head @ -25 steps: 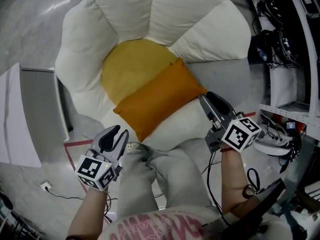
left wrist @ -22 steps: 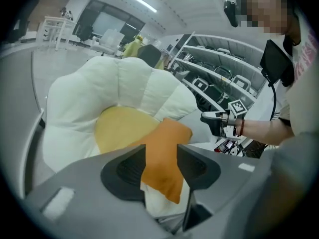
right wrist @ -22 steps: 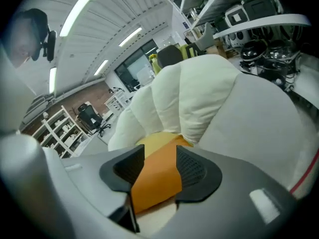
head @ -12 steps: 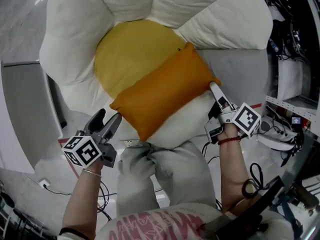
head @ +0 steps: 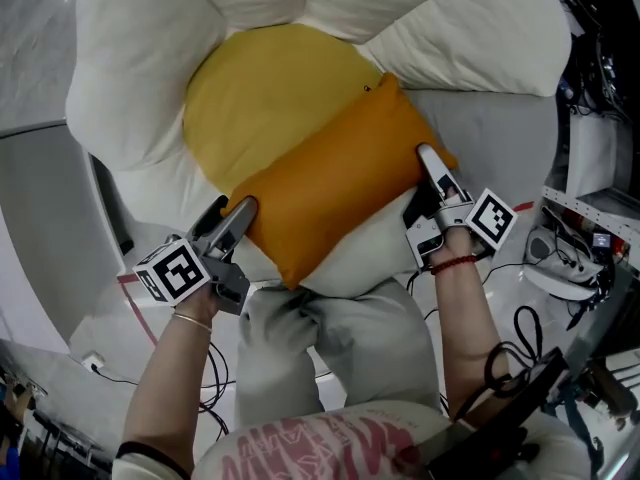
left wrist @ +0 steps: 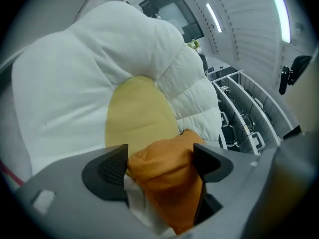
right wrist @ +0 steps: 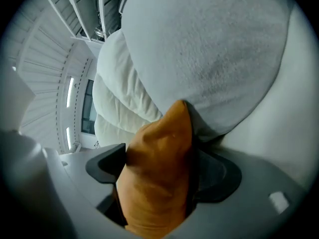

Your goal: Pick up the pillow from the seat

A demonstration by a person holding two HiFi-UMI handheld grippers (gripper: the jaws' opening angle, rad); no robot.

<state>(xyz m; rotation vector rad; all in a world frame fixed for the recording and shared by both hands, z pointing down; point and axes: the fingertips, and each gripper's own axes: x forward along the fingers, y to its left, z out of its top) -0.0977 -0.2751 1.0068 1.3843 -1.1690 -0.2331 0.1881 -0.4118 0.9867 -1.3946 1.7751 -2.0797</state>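
An orange pillow [head: 330, 183] lies slantwise across a flower-shaped seat with white petals [head: 140, 58] and a yellow centre [head: 270, 88]. My left gripper [head: 232, 211] is at the pillow's lower left end, and my right gripper [head: 418, 173] is at its right end. Both sets of jaws have just been opening and stand wide. In the left gripper view the left gripper [left wrist: 159, 158] has the pillow's corner [left wrist: 167, 178] between its pads. In the right gripper view the right gripper [right wrist: 159, 166] straddles the pillow's other end [right wrist: 157, 183], which fills the gap.
The person's legs [head: 330, 348] stand against the seat's front edge. A shelf rack with cables [head: 590, 168] is at the right. A grey panel [head: 40, 218] stands at the left, and cords lie on the floor [head: 100, 368].
Both grippers have come down and forward, rolled, and opened their jaws. The pillow's two ends now lie between the jaws, where before the grippers hung short of it.
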